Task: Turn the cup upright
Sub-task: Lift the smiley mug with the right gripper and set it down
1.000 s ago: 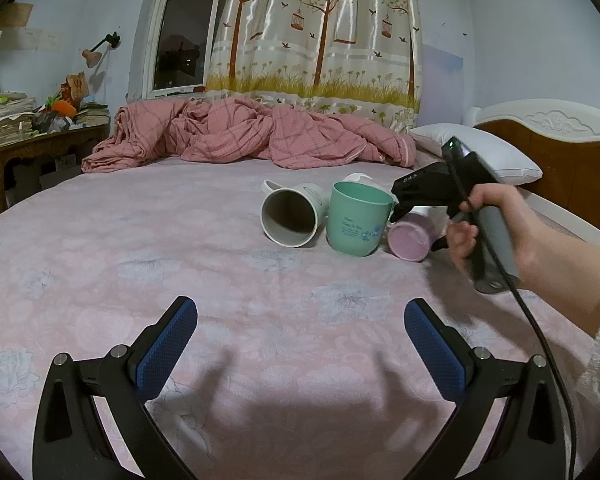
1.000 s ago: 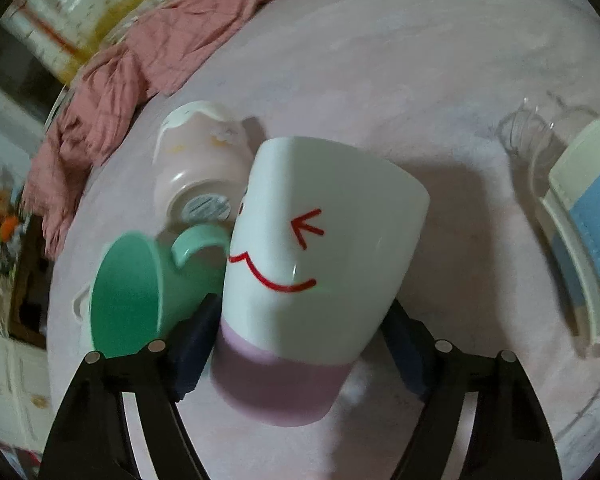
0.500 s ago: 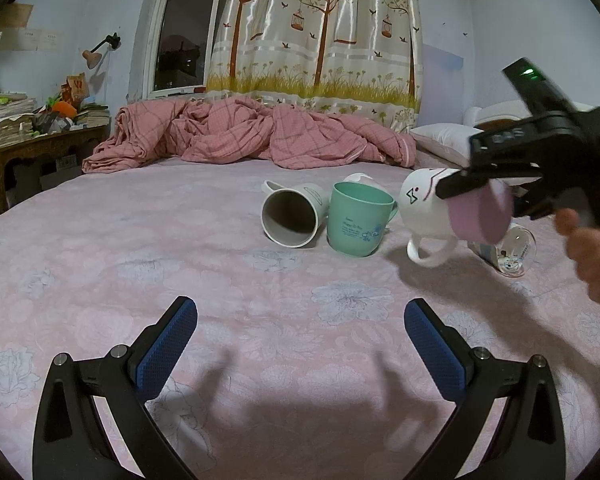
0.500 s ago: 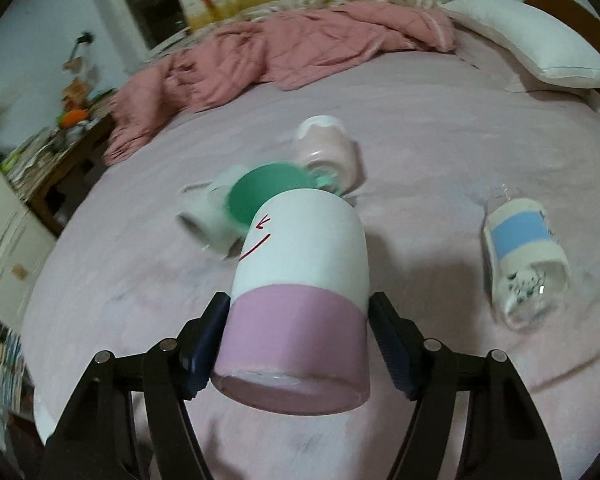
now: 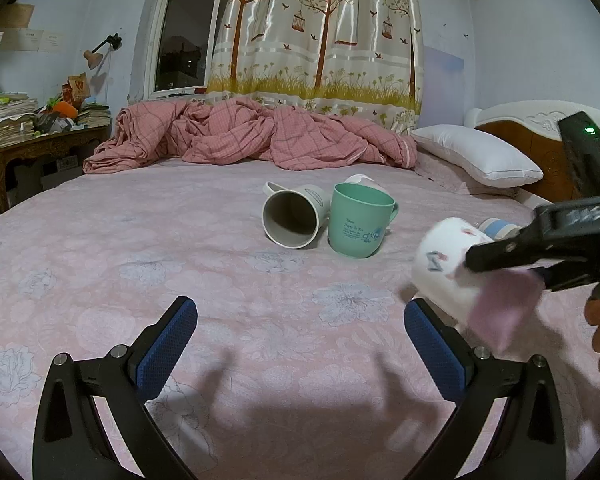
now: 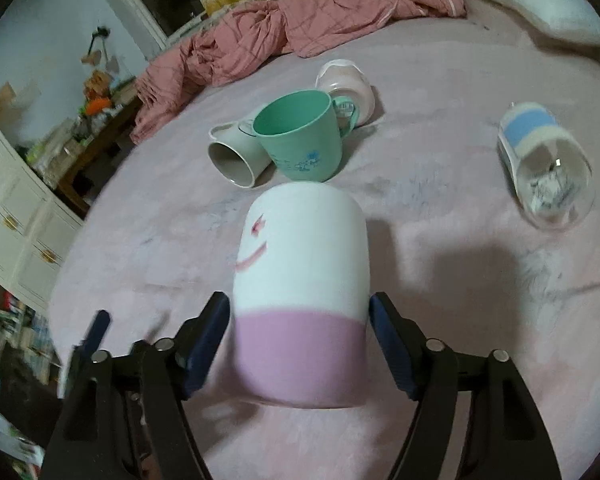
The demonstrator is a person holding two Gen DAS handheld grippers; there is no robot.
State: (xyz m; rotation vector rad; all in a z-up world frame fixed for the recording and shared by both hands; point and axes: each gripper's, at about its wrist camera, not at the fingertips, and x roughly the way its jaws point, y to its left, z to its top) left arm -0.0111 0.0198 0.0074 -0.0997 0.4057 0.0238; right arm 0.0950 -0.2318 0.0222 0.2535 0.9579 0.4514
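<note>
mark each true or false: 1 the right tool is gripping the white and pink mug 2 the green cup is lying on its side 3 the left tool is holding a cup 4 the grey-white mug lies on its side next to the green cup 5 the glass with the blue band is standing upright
1. True. The right tool is shut on the white and pink mug, one pad on each side.
2. False. The green cup stands upright, mouth up.
3. False. The left tool is open, with only the bed sheet between its pads.
4. True. The grey-white mug lies on its side against the green cup, its mouth facing the left camera.
5. False. The glass with the blue band lies on its side on the sheet.
</note>
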